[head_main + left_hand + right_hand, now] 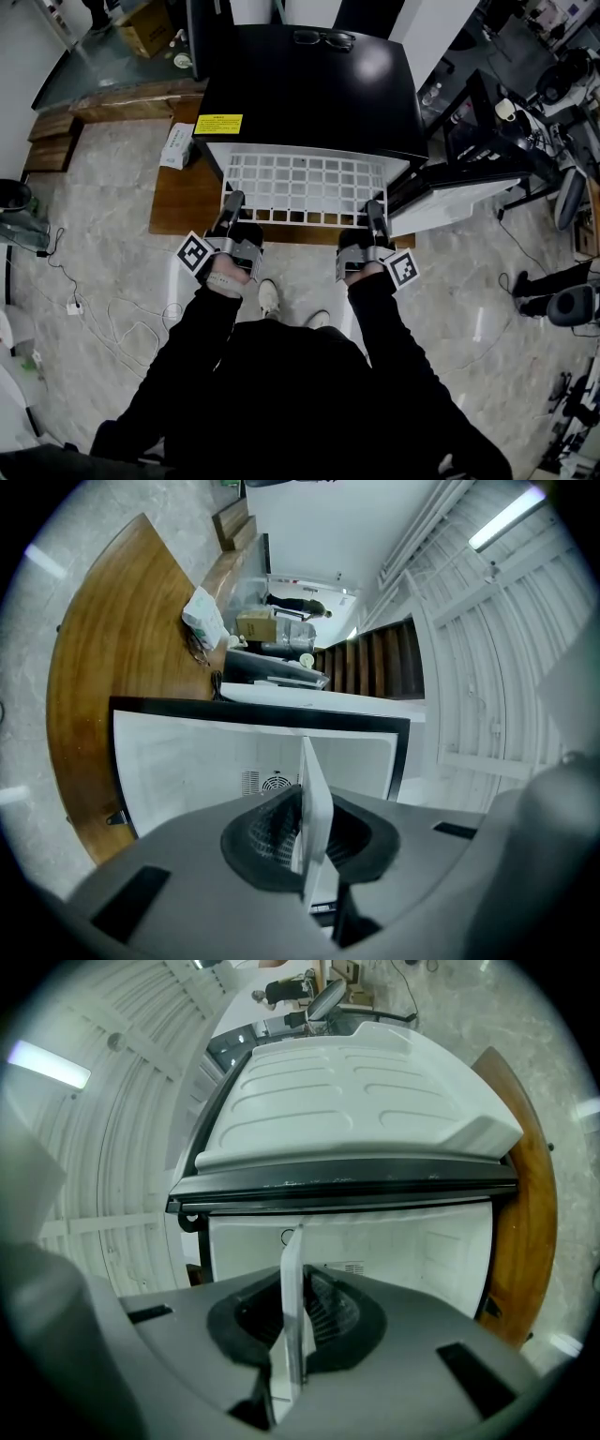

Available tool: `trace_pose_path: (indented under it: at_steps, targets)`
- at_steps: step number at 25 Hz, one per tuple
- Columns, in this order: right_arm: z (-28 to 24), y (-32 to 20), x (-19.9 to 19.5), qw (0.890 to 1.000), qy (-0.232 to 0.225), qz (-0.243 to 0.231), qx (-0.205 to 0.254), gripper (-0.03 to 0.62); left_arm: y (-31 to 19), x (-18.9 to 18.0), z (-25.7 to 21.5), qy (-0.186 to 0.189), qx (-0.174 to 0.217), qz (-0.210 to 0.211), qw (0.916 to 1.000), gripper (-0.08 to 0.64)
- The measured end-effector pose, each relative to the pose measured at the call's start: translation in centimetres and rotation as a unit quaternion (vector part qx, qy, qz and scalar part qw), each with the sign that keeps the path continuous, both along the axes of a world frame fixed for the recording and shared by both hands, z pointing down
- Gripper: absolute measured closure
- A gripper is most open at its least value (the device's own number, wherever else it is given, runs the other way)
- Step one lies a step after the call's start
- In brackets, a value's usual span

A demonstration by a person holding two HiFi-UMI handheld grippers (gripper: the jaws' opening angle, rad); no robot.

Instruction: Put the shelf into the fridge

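Marble floor [103,216], loose cables [112,314] at left; wooden platform [183,202] carries black fridge [309,89], yellow label [217,124] on its top, print too small to read. Left gripper [232,204] and right gripper [375,214] each have jaws clamped on the near edge of the white wire shelf [305,183], held level, far end inside the open fridge.

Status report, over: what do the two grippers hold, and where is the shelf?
Left gripper and right gripper both shut on shelf front edge. Shelf juts out of open fridge. No obstruction seen in the opening.
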State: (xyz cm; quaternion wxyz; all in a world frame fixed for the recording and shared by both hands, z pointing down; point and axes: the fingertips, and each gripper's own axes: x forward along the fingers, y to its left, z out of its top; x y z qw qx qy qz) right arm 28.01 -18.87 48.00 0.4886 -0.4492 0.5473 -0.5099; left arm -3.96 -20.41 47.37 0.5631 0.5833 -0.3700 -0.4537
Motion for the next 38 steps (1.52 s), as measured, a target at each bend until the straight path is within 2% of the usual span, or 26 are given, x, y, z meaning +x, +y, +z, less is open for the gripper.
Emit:
trace_pose_path:
  at_steps: [15, 28, 38]
  targets:
    - [-0.3, -3.2, 0.1, 0.999, 0.005, 0.031, -0.007, 0.561, -3.4, -0.1, -0.1, -0.02, 0.0, -0.021, 0.9996, 0.529]
    - [-0.4, -6.5, 0.2, 0.999, 0.008, 0.04, -0.005, 0.56, -6.9, 0.1, -0.4, -0.037, 0.014, -0.02, 0.999, 0.528]
    - [-0.6, -9.2, 0.2, 0.998, 0.005, 0.057, 0.0, 0.56, -9.6, 0.0, -0.8, -0.049, 0.02, -0.04, 0.9978, 0.525]
